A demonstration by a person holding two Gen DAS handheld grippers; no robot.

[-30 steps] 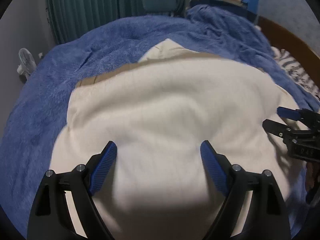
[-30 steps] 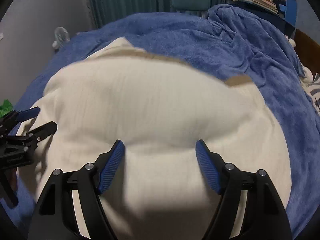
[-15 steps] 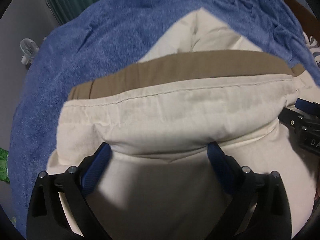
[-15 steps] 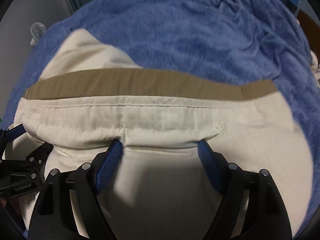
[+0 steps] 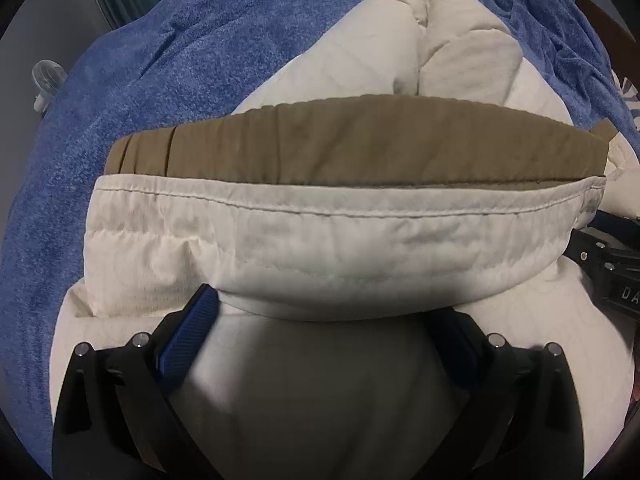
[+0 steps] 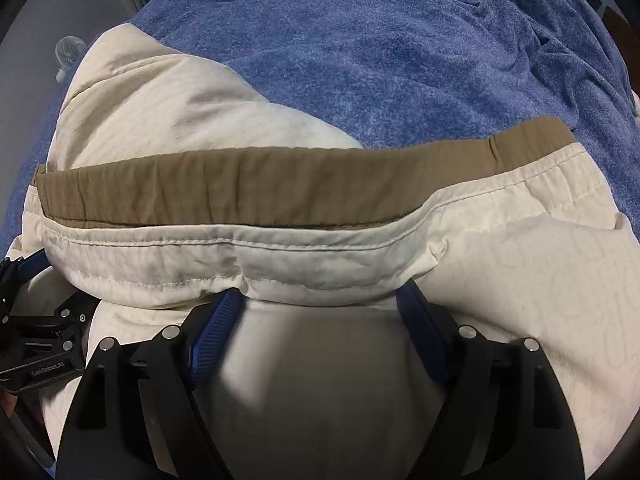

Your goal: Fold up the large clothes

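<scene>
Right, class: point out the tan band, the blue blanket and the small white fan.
tan band (image 5: 360, 148), left wrist view, middle of the strip.
blue blanket (image 6: 400, 60), right wrist view, bare fleece.
white fan (image 5: 48, 80), left wrist view, its head.

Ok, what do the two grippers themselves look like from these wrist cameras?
Both match: the left gripper and right gripper have black linkage frames with silver pivot screws and ribbed blue pads. White lettering marks the housing seen at each view's edge. No cables or sleeves show.
</scene>
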